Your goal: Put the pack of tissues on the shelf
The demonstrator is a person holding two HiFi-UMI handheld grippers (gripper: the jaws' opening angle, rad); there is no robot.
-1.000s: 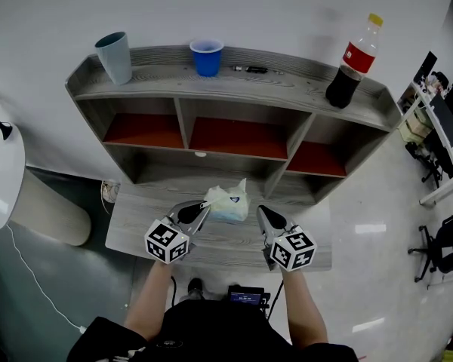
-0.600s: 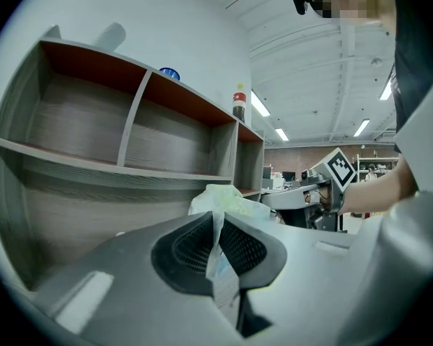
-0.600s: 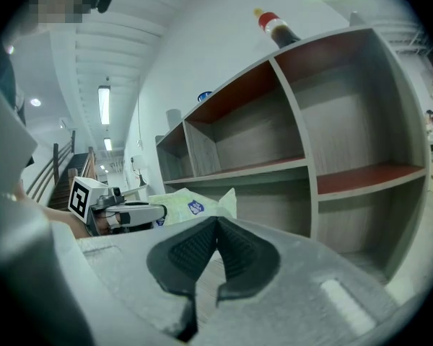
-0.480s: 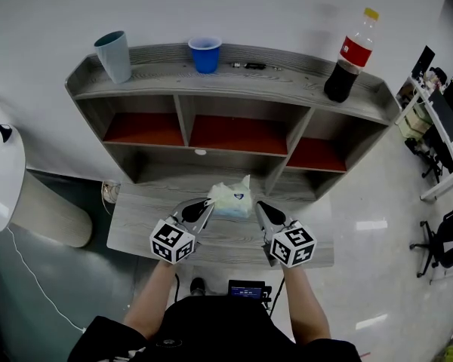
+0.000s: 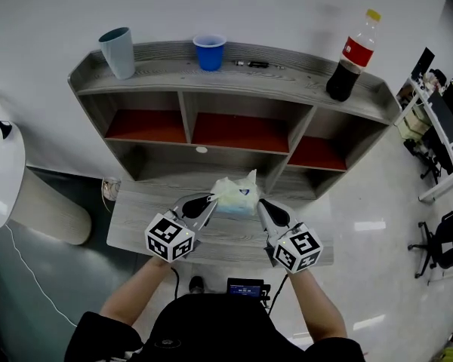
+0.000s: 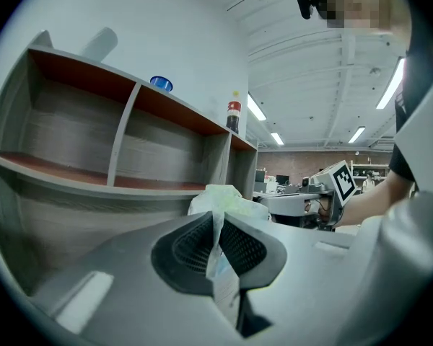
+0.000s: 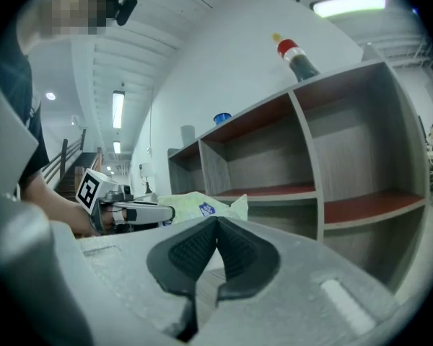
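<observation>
1. Crinkly plastic sits pinched in my left gripper [image 5: 208, 201], which is clamped tight on the wrapper end of the pack of tissues [image 5: 236, 197].
2. The pack hangs over the worktop's [image 5: 136, 219] back edge, facing the shelf's [image 5: 166, 78] middle bay.
3. My right gripper [image 5: 261, 204] is closed at the pack's right end; I see no wrapper in it.
4. I judge this the carry; next comes a level push into a bay, then release.
</observation>
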